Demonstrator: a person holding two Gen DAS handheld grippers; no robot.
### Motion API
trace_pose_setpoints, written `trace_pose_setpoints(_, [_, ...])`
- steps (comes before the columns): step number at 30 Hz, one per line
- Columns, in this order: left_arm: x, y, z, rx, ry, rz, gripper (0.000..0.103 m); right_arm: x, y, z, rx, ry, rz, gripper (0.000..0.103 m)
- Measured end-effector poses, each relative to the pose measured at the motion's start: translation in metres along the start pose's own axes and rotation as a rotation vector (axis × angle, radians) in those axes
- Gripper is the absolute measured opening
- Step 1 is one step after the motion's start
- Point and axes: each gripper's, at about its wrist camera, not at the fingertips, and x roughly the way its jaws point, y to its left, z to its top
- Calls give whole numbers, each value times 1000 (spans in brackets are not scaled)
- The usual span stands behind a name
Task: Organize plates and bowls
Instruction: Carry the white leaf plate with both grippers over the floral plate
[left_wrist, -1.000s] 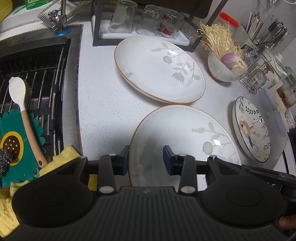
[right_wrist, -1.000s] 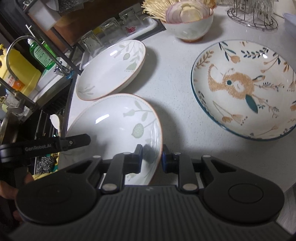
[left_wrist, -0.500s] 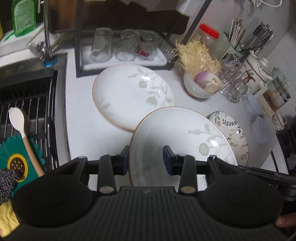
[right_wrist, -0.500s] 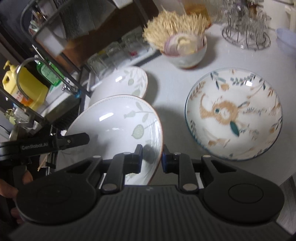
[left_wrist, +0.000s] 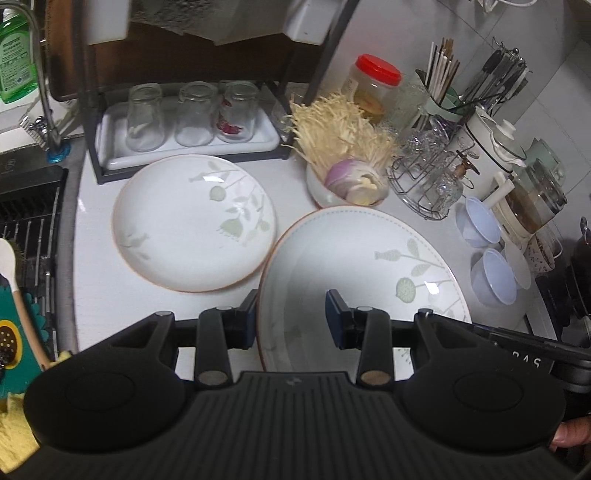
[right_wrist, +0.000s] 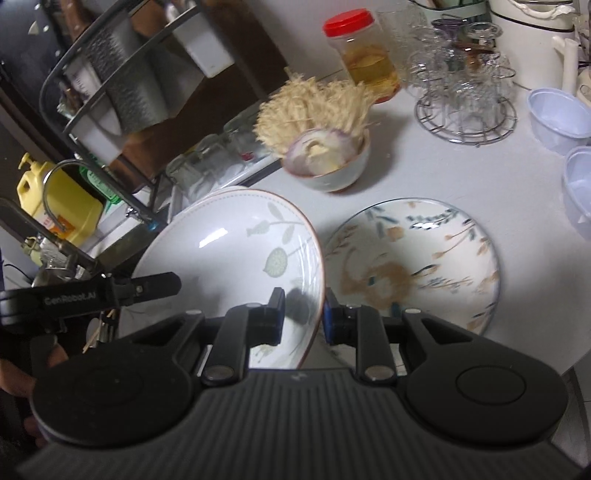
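The left gripper (left_wrist: 291, 319) pinches the rim of a white plate (left_wrist: 354, 258). The right gripper (right_wrist: 303, 314) pinches its other side.

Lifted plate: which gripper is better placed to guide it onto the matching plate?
Probably the left gripper: the matching plate lies open before it; the lifted plate mostly hides it from the right gripper.

Right hand-held gripper (right_wrist: 303, 314) pinches leaf plate (right_wrist: 229, 266) rim above floral plate (right_wrist: 413, 262).
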Motion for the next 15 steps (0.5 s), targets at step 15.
trace_pose_setpoints(15, [62, -78, 9, 43, 88, 26, 43, -8, -82, 13, 75, 30, -33, 24])
